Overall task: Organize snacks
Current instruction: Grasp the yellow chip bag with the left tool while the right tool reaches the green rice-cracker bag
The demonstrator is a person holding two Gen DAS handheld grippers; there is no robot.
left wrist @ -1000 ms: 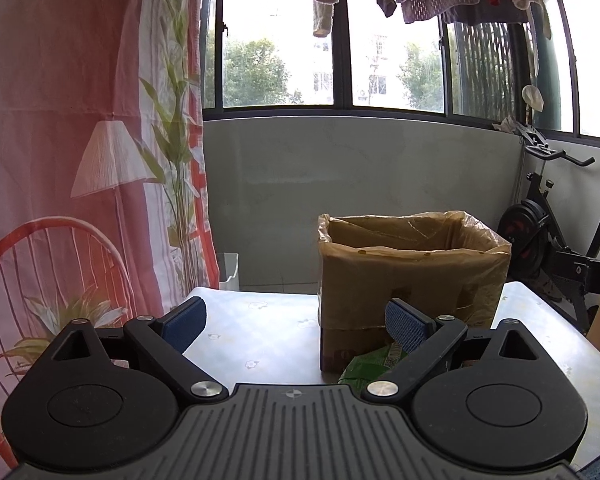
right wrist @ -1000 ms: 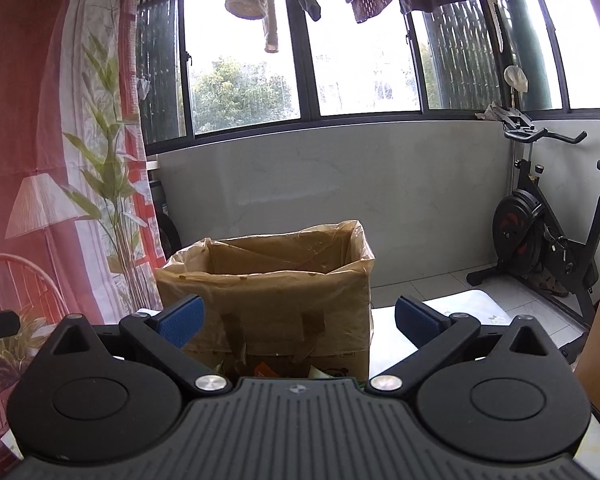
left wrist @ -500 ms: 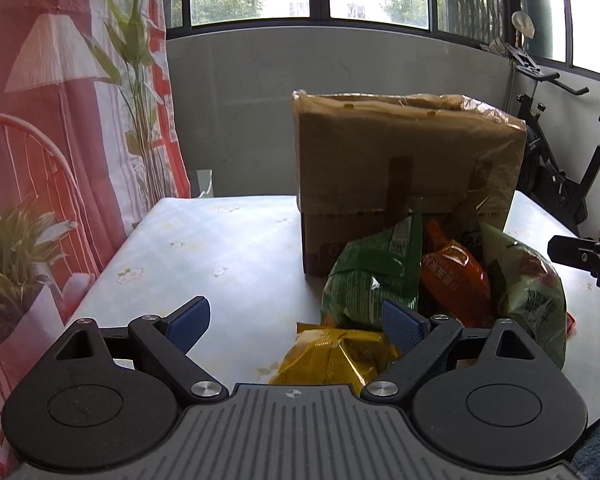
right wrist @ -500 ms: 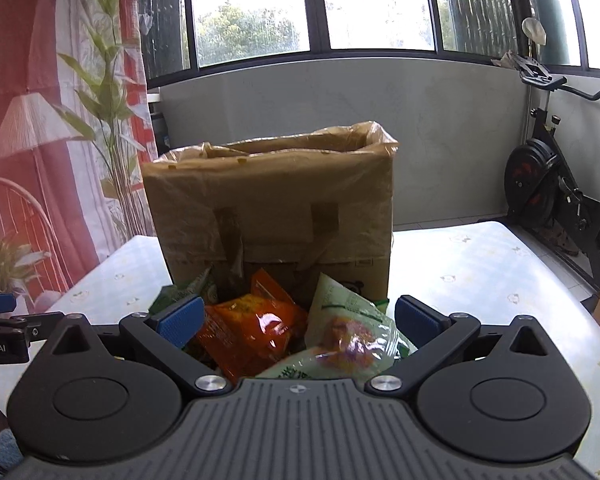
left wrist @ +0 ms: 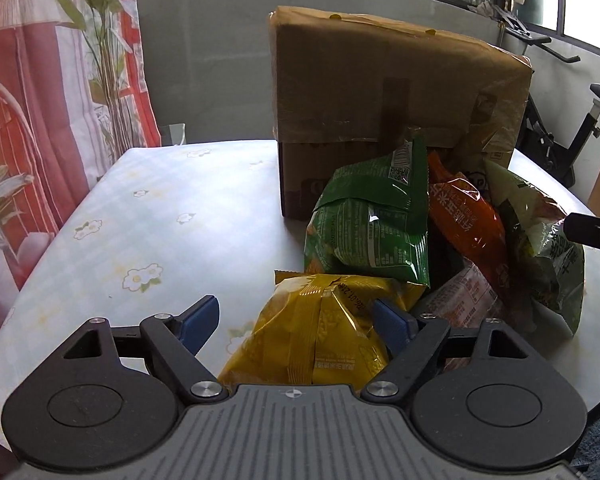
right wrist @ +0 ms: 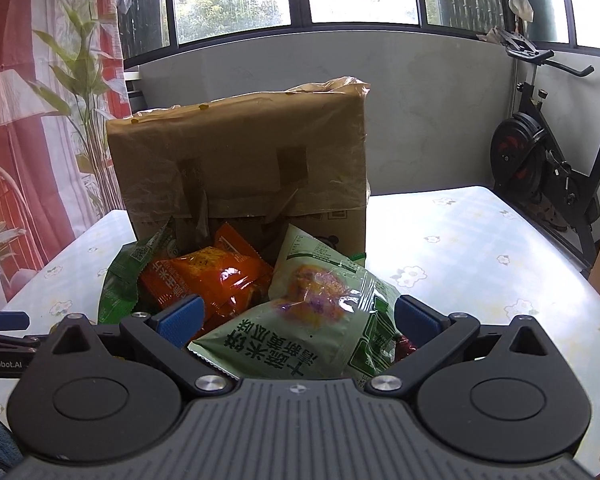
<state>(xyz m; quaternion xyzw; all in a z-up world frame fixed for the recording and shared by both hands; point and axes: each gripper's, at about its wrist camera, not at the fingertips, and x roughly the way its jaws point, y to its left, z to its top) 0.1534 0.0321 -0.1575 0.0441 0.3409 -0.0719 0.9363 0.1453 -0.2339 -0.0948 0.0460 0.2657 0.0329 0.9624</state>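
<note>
Several snack bags lie piled on the table against a tall brown cardboard box [left wrist: 380, 100] [right wrist: 240, 160]. My left gripper [left wrist: 296, 324] hangs low over a yellow bag [left wrist: 320, 332]; its jaws are closing with the bag between them, the right pad at the bag's edge and the left pad still clear. Behind it lie a dark green bag [left wrist: 372, 224], an orange bag [left wrist: 464, 220] and a pale green bag [left wrist: 540, 248]. My right gripper [right wrist: 298, 318] stands open astride that pale green bag [right wrist: 312, 320], beside the orange bag [right wrist: 212, 276].
The table [left wrist: 140, 240] has a pale floral cloth, bare on the left of the pile and to the right of the box. A red-patterned curtain [left wrist: 40, 120] hangs at the left. An exercise bike [right wrist: 548, 160] stands beyond the table's right edge.
Both grippers have come down and tipped forward, from facing the windows and the box rim to hanging over the snack pile. The left jaws have narrowed around the yellow bag.
</note>
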